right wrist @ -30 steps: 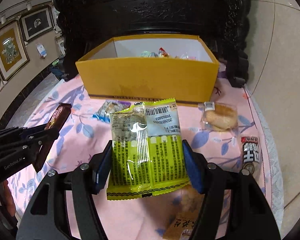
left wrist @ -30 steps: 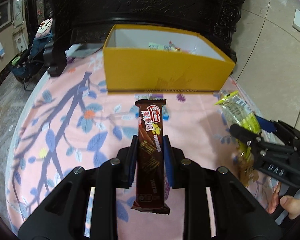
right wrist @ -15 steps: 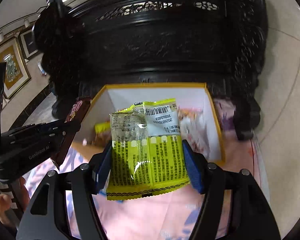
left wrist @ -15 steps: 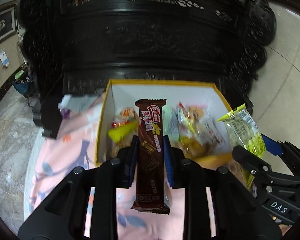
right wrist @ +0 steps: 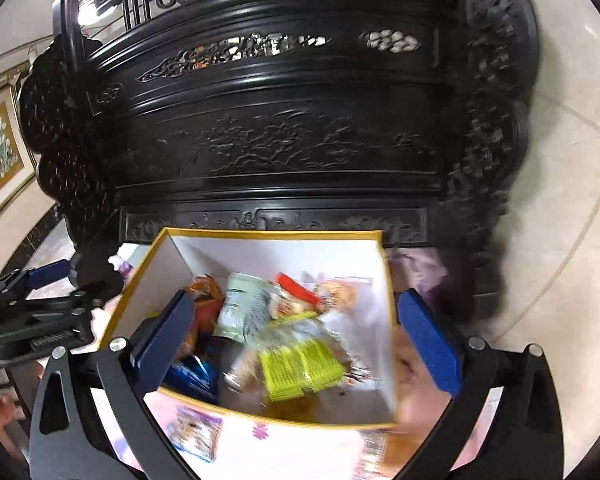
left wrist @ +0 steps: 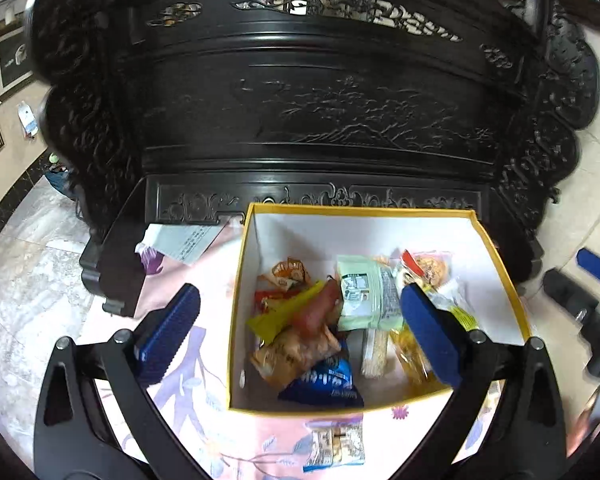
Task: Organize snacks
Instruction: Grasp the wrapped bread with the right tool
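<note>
A yellow box with white walls holds several snack packets. My left gripper hangs over it, jaws opening wide with nothing between the blue pads. The brown chocolate bar shows blurred among the packets below. My right gripper is also above the box, jaws opening and free. The yellow-green packet lies blurred inside, at the near side. Each gripper shows at the edge of the other's view: right, left.
Dark carved wooden furniture rises right behind the box. The box stands on a pink floral tablecloth. Loose packets lie on the cloth before the box. A printed paper lies left of the box.
Both grippers moved forward and up over the box, then opened. The chocolate bar left the left gripper and the yellow-green packet left the right one; both are now in the box.
</note>
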`<state>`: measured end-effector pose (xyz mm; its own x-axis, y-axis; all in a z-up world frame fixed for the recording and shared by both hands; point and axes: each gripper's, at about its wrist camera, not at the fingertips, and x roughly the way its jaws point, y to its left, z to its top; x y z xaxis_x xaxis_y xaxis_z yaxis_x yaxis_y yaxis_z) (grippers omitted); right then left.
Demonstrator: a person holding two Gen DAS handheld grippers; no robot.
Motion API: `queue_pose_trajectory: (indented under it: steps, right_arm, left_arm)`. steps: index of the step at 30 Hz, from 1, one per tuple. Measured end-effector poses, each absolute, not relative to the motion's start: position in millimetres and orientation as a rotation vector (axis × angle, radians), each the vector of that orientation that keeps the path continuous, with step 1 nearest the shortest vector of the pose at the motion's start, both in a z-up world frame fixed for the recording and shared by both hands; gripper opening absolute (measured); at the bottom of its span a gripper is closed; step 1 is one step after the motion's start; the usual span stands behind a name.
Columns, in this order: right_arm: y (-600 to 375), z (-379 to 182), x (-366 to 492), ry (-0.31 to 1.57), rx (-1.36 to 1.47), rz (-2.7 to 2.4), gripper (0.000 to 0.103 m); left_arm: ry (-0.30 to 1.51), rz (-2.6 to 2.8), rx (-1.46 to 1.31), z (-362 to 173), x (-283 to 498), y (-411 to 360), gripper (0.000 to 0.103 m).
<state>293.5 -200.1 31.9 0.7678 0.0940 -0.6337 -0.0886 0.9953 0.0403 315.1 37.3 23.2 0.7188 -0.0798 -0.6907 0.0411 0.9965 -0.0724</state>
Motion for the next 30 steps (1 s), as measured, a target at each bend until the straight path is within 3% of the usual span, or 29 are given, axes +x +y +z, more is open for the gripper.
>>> queue_pose_trajectory:
  steps: [5, 12, 21, 27, 30]
  right_arm:
    - [-247, -1, 242, 0.774, 0.007, 0.031, 0.102]
    - [-288, -125, 225, 0.996, 0.062, -0.053, 0.102]
    - [-291, -160, 252, 1.053, 0.133, -0.094, 0.102]
    - [-285, -178, 267, 1.074, 0.096, -0.127, 0.102]
    - [-279, -173, 262, 1.032, 0.061, -0.098, 0.076]
  left_arm:
    - [0.747, -0.136, -0.087, 7, 251, 51, 0.101]
    - [0.828, -0.187, -0.113, -57, 174, 49, 0.101]
    - [0.959, -0.157, -0.151, -113, 142, 63, 0.101]
    - [0.973, -0.146, -0.172, -119, 142, 68, 0.101]
    - [0.97, -0.15, -0.171, -119, 142, 68, 0.101]
